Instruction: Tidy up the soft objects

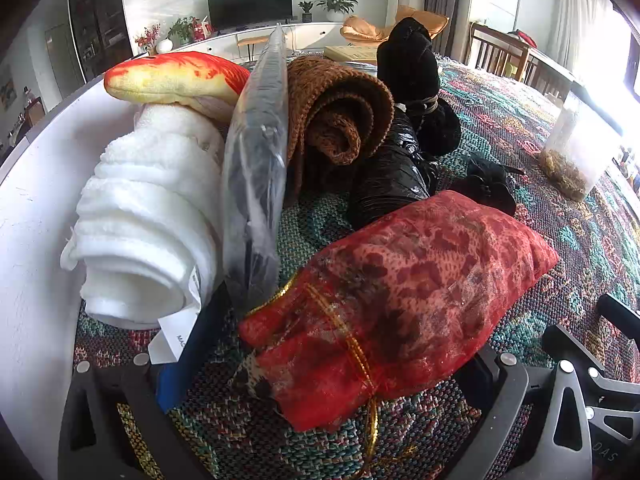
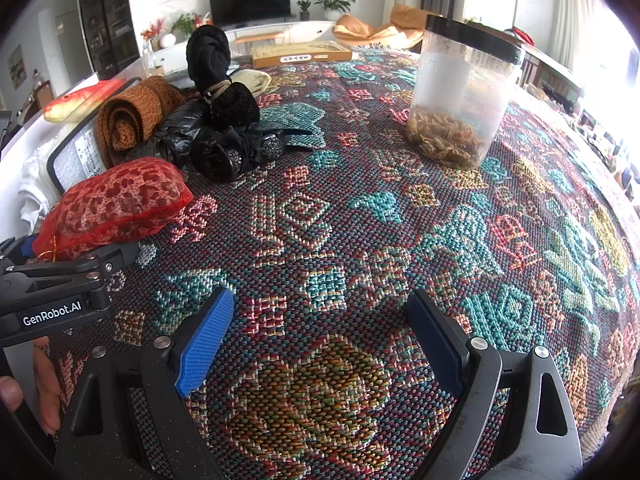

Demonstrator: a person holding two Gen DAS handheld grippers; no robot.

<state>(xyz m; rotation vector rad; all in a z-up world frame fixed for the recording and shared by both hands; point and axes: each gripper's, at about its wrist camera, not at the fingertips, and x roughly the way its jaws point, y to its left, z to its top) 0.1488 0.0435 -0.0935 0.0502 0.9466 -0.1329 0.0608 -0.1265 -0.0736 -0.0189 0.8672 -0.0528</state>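
Surface: the table (image 2: 360, 208) was covered by a woven cloth patterned in teal, red and gold.
Soft objects: a red mesh pouch (image 1: 400, 292), white rolled towel (image 1: 148, 216), brown knit roll (image 1: 340, 120), fish plush (image 1: 176, 78) and black bundle (image 1: 412, 68) were crowded together at the table's left edge.
Left hand-held gripper (image 1: 320, 392): its jaws stood on either side of the red mesh pouch; actual grip could not be told.
Right hand-held gripper (image 2: 320, 340): wide open, empty, over bare cloth.
Jar: a clear plastic jar (image 2: 460, 92) stood well apart.
Room: a television (image 2: 250, 0), potted plants (image 2: 334, 2) and curtained windows lay beyond.
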